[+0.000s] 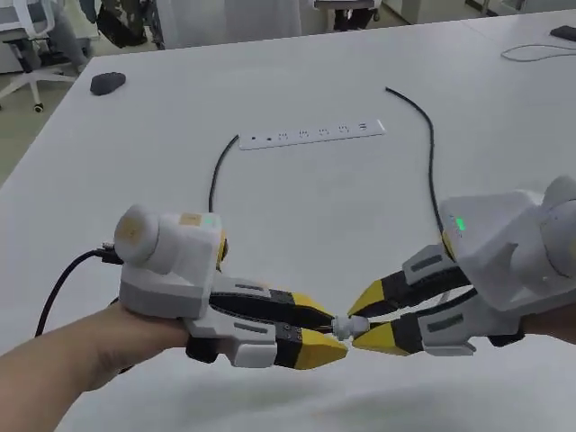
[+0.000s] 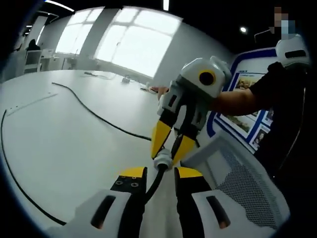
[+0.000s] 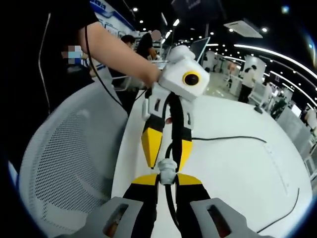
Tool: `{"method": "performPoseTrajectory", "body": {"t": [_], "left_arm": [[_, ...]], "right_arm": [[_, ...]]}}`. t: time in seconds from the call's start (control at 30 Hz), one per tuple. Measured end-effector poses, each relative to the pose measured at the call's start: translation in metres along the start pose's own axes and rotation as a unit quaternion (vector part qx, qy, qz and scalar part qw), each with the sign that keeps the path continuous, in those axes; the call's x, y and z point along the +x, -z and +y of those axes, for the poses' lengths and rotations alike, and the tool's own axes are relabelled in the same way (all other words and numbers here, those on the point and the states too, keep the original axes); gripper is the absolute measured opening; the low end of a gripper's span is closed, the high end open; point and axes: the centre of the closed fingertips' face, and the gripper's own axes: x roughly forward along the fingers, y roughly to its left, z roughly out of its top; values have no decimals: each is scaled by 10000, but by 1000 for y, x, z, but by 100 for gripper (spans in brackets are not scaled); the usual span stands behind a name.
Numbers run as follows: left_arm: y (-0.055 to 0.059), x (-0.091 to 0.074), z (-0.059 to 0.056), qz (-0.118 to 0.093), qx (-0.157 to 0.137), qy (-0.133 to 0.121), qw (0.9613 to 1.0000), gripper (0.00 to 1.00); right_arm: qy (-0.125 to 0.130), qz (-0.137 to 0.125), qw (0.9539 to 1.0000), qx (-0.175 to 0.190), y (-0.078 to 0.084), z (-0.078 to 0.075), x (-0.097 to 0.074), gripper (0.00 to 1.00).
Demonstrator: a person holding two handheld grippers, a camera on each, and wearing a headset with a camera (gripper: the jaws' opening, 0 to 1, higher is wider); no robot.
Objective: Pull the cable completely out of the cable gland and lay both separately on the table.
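Observation:
A small white cable gland [image 1: 345, 327] hangs above the white table [image 1: 297, 216], between the two grippers' yellow tips. My right gripper [image 1: 357, 327] comes in from the right and is shut on the gland [image 3: 167, 169]. The black cable [image 1: 425, 135] runs from the far table under the right gripper and between its jaws [image 3: 171, 206] into the gland. A short length comes out on the other side [image 2: 154, 182]. It passes between the jaws of my left gripper [image 2: 161, 172], which stand apart around it. The left gripper [image 1: 335, 335] faces the right one tip to tip.
A white power strip [image 1: 310, 135] lies mid-table with its black cord [image 1: 214, 175] curving toward me. A dark mouse [image 1: 107, 83] sits far left, and a thin cable [image 1: 540, 49] lies far right. A mesh office chair [image 3: 64, 148] stands at the table's near edge.

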Motion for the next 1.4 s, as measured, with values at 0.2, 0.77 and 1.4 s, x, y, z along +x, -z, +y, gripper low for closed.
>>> {"method": "performPoseTrajectory", "body": {"t": [0.2, 0.77, 1.4], "left_arm": [[-5, 0, -5, -51, -158, 55, 9998, 18], [-4, 8, -15, 109, -153, -127, 9997, 15], [-18, 2, -21, -188, 366, -256, 9988, 15]], "right_arm": [[26, -7, 10000, -68, -3, 1, -3, 7], [-177, -40, 9985, 517, 0, 7, -10, 9], [-706, -807, 9734, 2022, -12, 5, -23, 9]]}}
